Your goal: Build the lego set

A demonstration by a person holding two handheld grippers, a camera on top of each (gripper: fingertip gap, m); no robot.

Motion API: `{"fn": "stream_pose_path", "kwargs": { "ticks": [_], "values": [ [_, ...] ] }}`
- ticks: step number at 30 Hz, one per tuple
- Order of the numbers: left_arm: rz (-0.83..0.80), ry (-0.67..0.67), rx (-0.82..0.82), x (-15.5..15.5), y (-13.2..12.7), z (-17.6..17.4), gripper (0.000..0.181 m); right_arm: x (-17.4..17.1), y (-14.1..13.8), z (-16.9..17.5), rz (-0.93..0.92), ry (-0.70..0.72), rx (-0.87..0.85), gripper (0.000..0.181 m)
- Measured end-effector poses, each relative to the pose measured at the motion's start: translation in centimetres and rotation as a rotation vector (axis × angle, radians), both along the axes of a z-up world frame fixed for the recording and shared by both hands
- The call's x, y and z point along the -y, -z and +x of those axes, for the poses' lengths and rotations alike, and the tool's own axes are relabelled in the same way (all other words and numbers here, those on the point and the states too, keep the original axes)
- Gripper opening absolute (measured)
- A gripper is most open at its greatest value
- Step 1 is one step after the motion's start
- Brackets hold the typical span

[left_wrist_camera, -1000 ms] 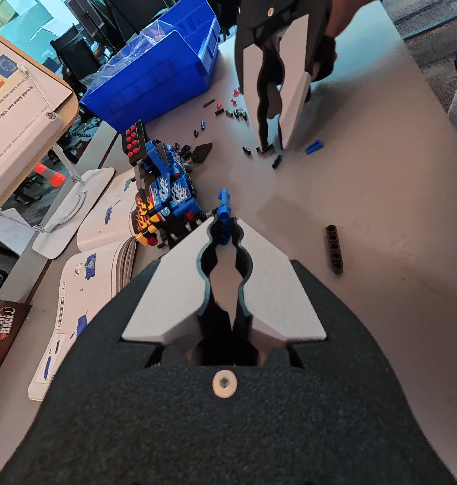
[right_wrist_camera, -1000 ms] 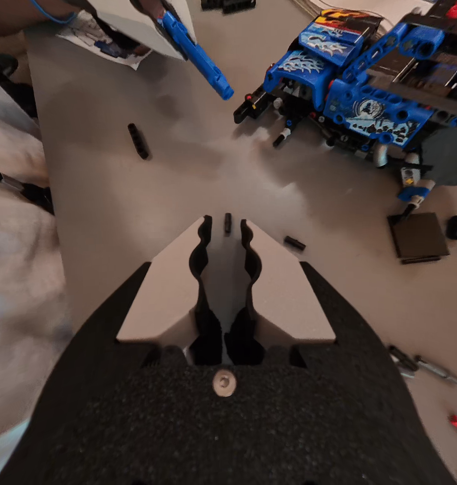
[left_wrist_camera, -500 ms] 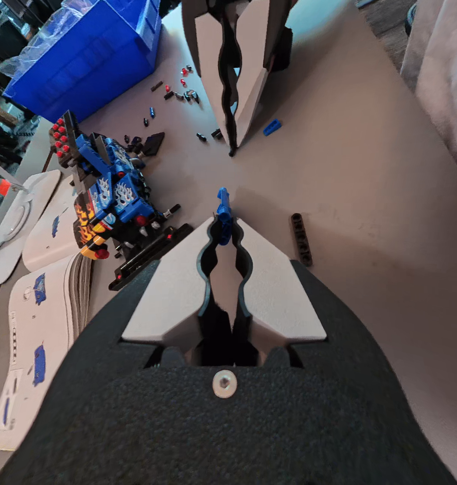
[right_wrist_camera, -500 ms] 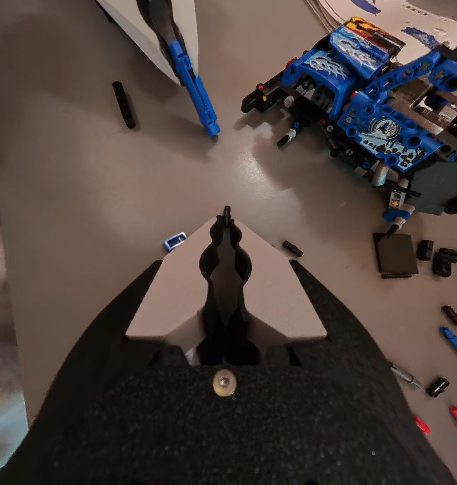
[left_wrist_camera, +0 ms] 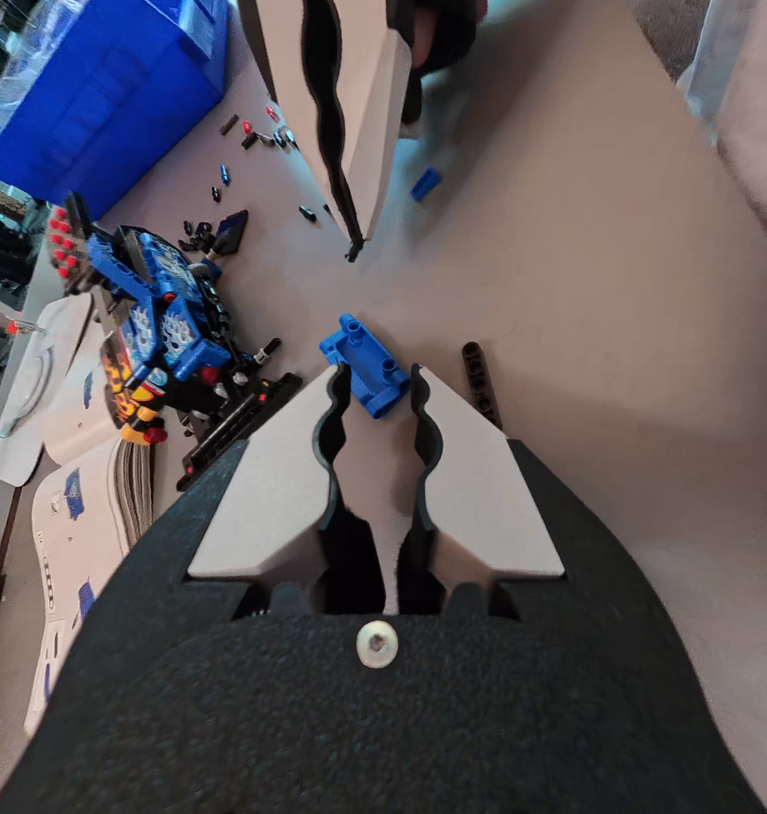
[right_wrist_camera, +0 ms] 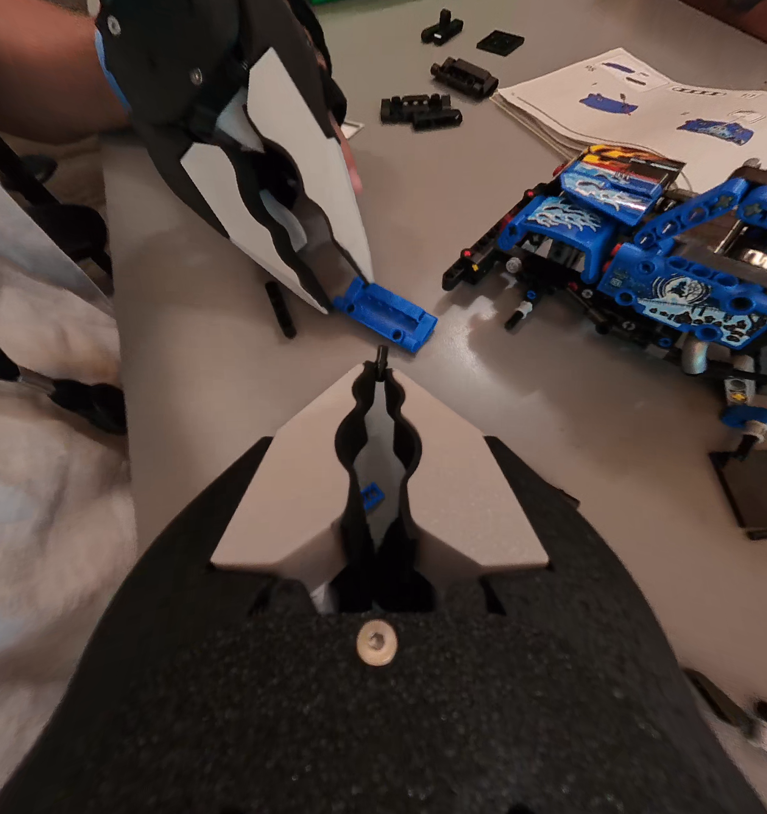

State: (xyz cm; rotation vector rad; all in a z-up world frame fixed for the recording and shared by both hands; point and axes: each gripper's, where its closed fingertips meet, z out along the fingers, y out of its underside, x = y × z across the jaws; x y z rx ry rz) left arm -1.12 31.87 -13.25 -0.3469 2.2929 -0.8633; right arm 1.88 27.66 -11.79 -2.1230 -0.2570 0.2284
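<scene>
A blue lego panel (left_wrist_camera: 366, 361) lies flat on the grey table, one end between my left gripper's (left_wrist_camera: 377, 369) open fingertips. In the right wrist view the panel (right_wrist_camera: 386, 317) touches the left gripper's (right_wrist_camera: 346, 295) tips. My right gripper (right_wrist_camera: 379, 374) is shut on a small black pin (right_wrist_camera: 380, 356), held just short of the panel's near edge. In the left wrist view it hangs over the table (left_wrist_camera: 355, 240) with the pin at its tip. The part-built blue car (left_wrist_camera: 152, 334) with flame stickers stands left of the panel (right_wrist_camera: 637, 273).
A black beam (left_wrist_camera: 480, 383) lies just right of the left gripper. A small blue plate (left_wrist_camera: 425, 183) and several loose small pieces (left_wrist_camera: 262, 136) lie farther off. A blue bin (left_wrist_camera: 95, 88) stands at the back left. The open instruction booklet (left_wrist_camera: 64, 528) lies left. Black parts (right_wrist_camera: 416, 110) lie near it.
My left gripper has opened and let go of the blue panel, which now lies flat on the table. My right gripper shut on the black pin and moved toward the panel.
</scene>
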Motion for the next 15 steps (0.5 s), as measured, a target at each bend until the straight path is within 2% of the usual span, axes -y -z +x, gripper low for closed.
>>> {"fn": "stream_pose_path", "kwargs": {
  "ticks": [1,4,8,11,15],
  "values": [
    [-0.028,-0.001,0.007,0.0,-0.6,0.0,0.026,-0.2,-0.3,-0.2,0.006,0.006,-0.032,0.003],
    [-0.065,-0.007,0.095,0.1,-2.8,0.2,0.026,-0.8,-1.5,-1.4,0.016,-0.014,-0.164,0.003],
    [0.043,0.043,0.246,1.4,-3.8,-0.3,0.023,-1.5,-2.7,-3.1,0.021,-0.07,-0.289,0.003],
    [0.077,0.051,0.3,2.1,-4.1,-0.5,0.019,-2.0,-3.1,-4.0,0.003,-0.115,-0.315,0.003],
    [0.093,0.044,0.333,1.9,-4.4,-0.5,0.005,-2.5,-3.3,-4.8,-0.005,-0.147,-0.308,0.003]
  ]
}}
